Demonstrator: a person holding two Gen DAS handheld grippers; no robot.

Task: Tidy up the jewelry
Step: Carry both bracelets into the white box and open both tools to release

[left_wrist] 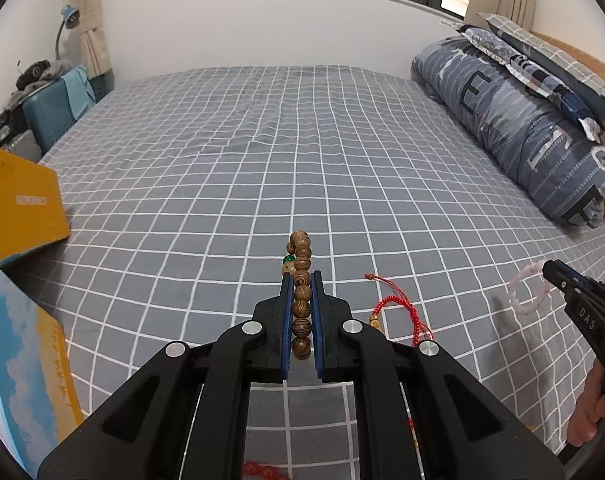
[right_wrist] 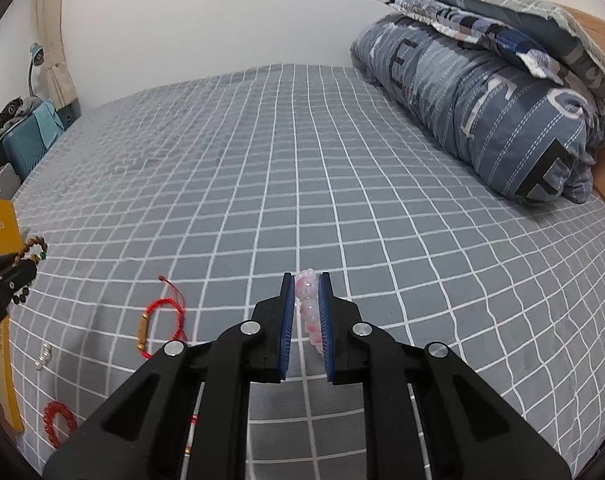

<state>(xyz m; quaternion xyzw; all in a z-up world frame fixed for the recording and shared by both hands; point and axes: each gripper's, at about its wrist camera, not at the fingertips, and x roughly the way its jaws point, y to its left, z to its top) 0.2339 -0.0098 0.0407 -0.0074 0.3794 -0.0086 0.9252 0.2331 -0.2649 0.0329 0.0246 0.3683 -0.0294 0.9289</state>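
Left wrist view: left gripper clamped on the wooden bead bracelet, beads standing in a column between the blue pads and rising past the tips, above the grey checked bedsheet. Red cord bracelet lies on the sheet just right of that gripper. Further right, the right gripper holds the pale pink bracelet by its edge. Yellow box sits well to the left.

Right wrist view: right gripper pinched together on the pink bracelet, held off the sheet. Left of it on the sheet: red cord bracelet, small pearl piece, red bead bracelet. Left gripper at far left edge, wooden beads in it.
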